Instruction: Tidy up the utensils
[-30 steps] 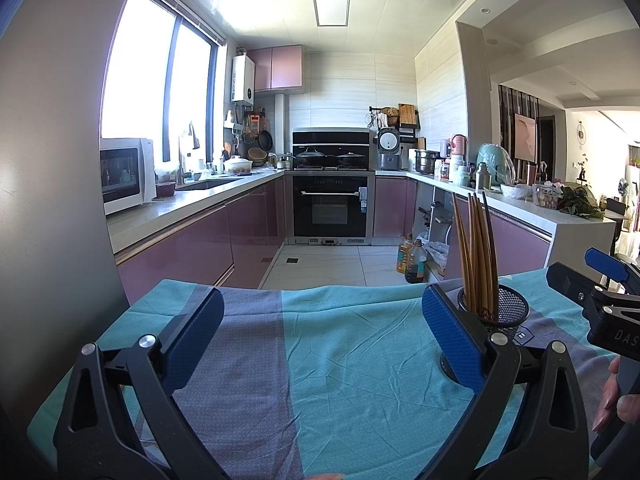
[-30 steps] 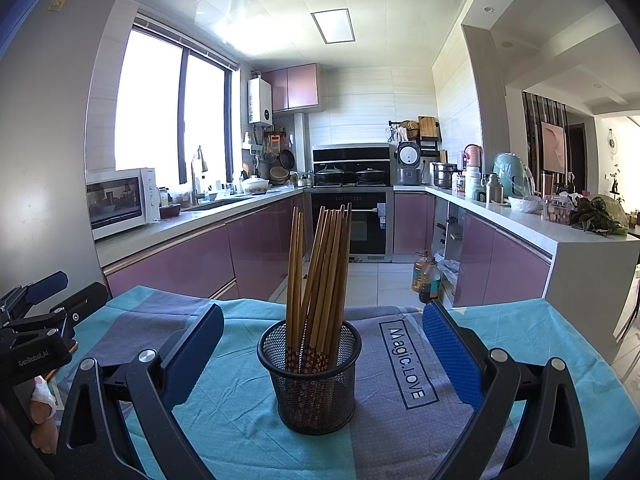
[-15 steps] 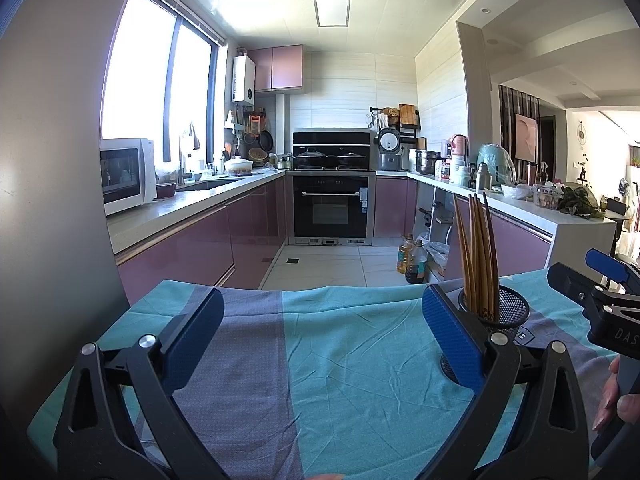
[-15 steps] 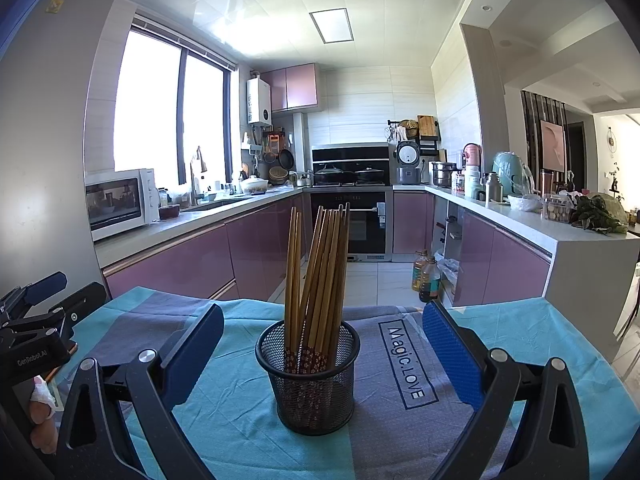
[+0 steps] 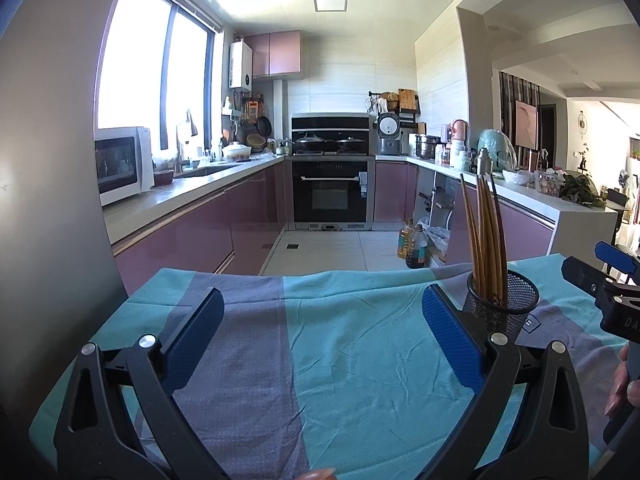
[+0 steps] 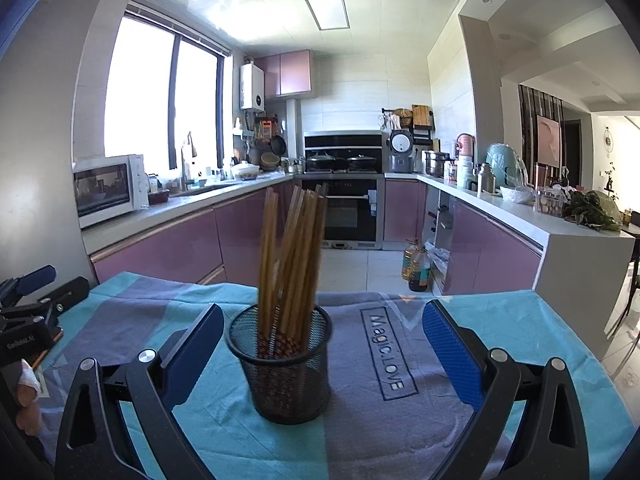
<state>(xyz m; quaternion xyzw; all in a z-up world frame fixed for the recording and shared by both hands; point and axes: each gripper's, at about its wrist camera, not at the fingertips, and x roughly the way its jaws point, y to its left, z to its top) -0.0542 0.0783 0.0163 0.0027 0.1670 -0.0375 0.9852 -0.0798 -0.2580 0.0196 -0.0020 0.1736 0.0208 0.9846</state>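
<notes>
A black mesh holder (image 6: 285,364) stands upright on the teal and grey tablecloth (image 6: 392,432), holding several wooden chopsticks (image 6: 292,256) that lean slightly apart. My right gripper (image 6: 320,356) is open, and the holder sits just ahead of it, nearer its left finger. In the left wrist view the same holder (image 5: 505,301) with its chopsticks (image 5: 486,240) stands at the right, behind the right finger of my left gripper (image 5: 320,332). That left gripper is open over bare cloth with nothing between its fingers. The right gripper (image 5: 612,292) shows at the far right edge.
The cloth-covered table (image 5: 340,360) ends at a far edge facing a kitchen aisle. Oil bottles (image 6: 416,266) stand on the floor. Purple cabinets, a microwave (image 6: 106,188) and an oven (image 6: 344,208) lie beyond. A hand (image 5: 624,380) holds the right gripper's handle.
The right gripper has shifted to the right, so the holder and chopsticks now sit further left in its view and look blurred. The left gripper has hardly moved.
</notes>
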